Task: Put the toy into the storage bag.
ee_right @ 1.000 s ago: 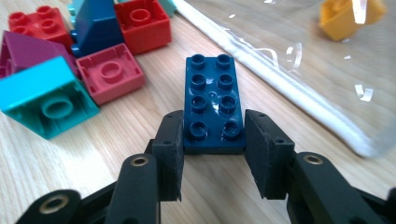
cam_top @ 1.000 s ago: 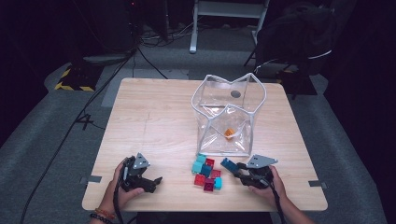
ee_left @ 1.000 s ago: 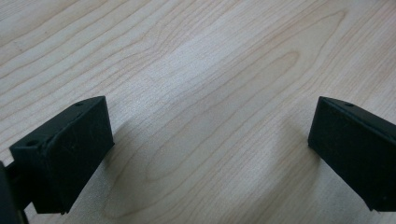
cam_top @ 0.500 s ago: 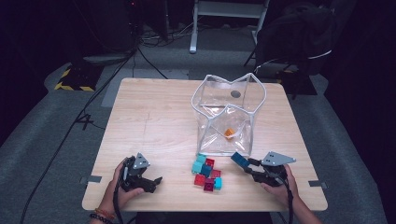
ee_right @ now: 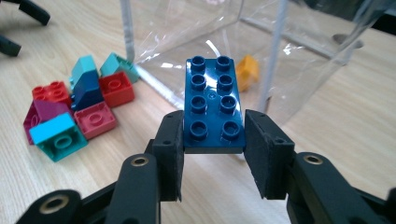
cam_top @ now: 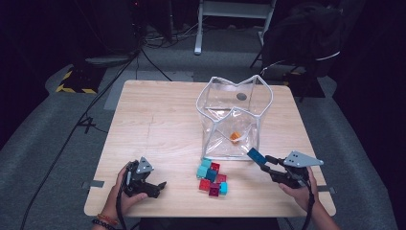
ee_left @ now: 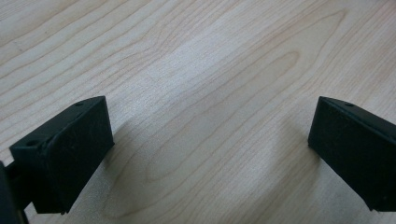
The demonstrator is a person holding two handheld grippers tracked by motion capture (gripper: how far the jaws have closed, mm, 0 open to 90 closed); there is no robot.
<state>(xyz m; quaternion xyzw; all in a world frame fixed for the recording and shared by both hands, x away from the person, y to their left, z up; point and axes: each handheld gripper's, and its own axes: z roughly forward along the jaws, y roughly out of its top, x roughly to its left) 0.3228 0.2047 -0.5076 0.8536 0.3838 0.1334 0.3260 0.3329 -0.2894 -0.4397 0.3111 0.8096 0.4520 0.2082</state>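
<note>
Right hand-held gripper (ee_right: 212, 154): clamped on the dark blue brick (ee_right: 212, 105), beside the clear bin (cam_top: 234, 120).
Left hand-held gripper (ee_left: 210, 154): jaws apart, over bare bench (ee_left: 210, 60).

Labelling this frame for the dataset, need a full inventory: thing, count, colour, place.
table: 1, light wood, centre of the high view
clear bin: 1, transparent with white frame, far right part of the table
orange piece: 1, orange, inside the clear bin
blue brick: 1, dark blue, two by four studs, clamped between the right gripper's jaws, raised just in front of the bin
loose bricks: a pile, exact count unclear, red, teal, pink, magenta and blue, on the table before the bin
chair: 1, dark, beyond the table's far right corner
floor cables: several, black, left of the table
left gripper: 1, black, open, low at the table's near left
right gripper: 1, black, at the near right, holding the blue brick
</note>
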